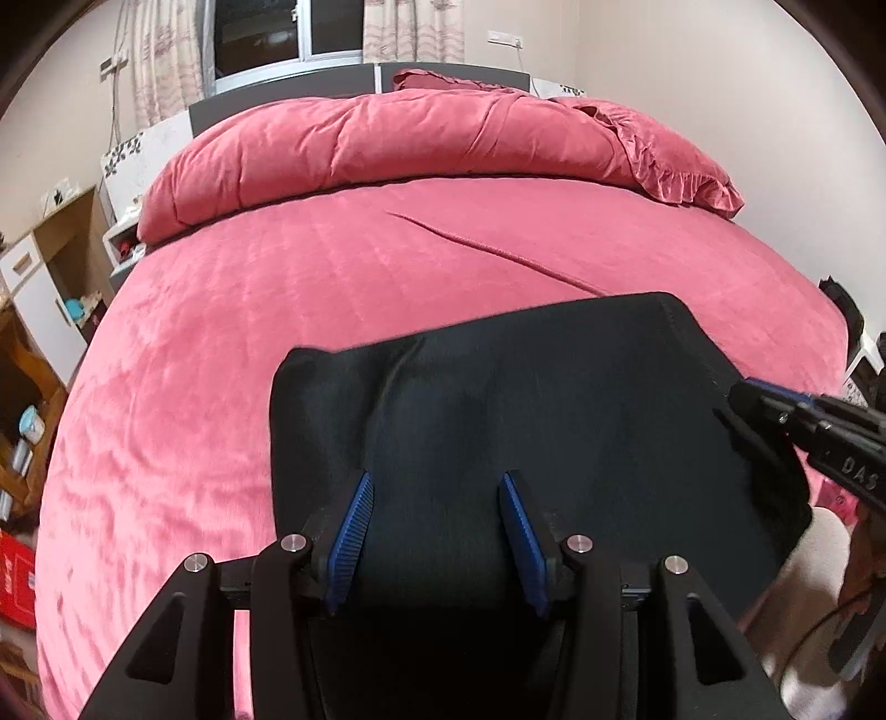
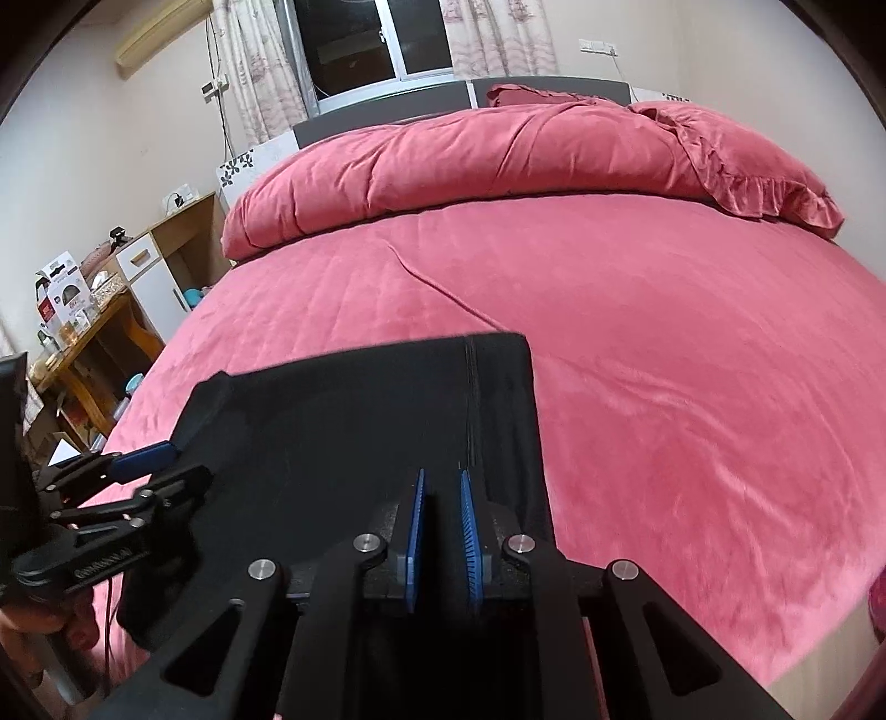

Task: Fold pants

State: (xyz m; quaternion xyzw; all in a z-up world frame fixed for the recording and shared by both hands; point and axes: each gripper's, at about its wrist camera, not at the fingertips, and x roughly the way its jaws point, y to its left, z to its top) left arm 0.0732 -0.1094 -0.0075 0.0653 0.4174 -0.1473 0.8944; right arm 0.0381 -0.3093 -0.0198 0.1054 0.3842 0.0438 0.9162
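Note:
Black pants lie folded into a rough rectangle on the pink bed; they also show in the right wrist view. My left gripper hovers over the near edge of the pants, jaws wide open, nothing between them. My right gripper sits over the pants' right part near a seam, jaws narrowly apart with a small gap; whether cloth is pinched is hidden. The right gripper also shows at the pants' right edge in the left wrist view. The left gripper shows in the right wrist view.
A rolled pink duvet and a frilled pillow lie at the head of the bed. Wooden shelves and a desk with clutter stand left of the bed. A window with curtains is behind the headboard.

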